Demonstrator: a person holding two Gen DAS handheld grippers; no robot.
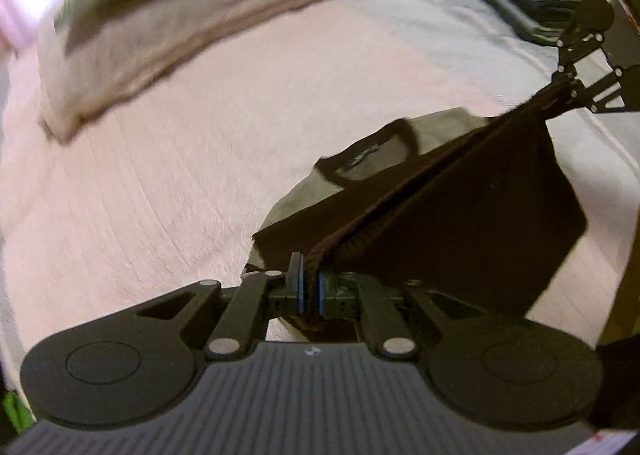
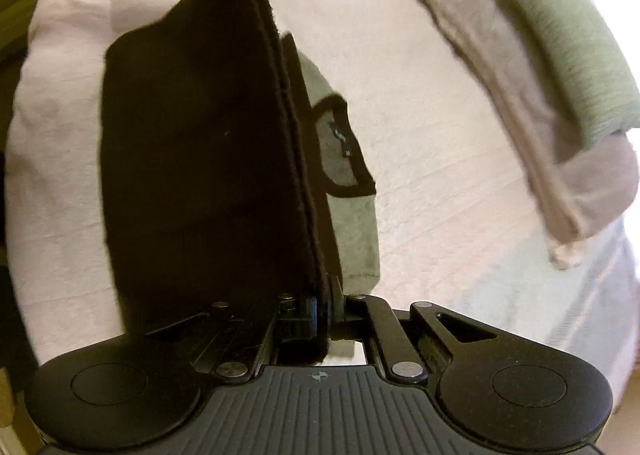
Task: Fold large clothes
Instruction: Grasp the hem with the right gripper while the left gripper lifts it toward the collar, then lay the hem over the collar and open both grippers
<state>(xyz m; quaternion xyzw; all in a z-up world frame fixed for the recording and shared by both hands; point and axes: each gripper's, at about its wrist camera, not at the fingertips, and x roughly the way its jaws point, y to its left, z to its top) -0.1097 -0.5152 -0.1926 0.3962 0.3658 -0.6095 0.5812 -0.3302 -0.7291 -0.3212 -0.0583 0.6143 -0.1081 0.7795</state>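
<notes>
The left gripper (image 1: pixel 310 287) and the right gripper (image 2: pixel 322 311) each pinch one end of the dark brown hem of a shirt (image 2: pixel 192 143), stretched tight between them above the pink bed cover (image 1: pixel 160 195). Its grey part with the neck label (image 2: pixel 340 139), too blurred to read, lies on the cover, well apart from a folded pile (image 2: pixel 540 95)

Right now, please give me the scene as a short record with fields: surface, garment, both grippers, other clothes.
surface: pink bed cover
garment: dark brown sweater with grey collar area, hem edge lifted, rest on the bed
left gripper: jaws shut on the sweater's edge
right gripper: jaws shut on the same edge, opposite end
edge between grippers: stretched taut
other clothes: folded beige and green pile, apart from the sweater
</notes>
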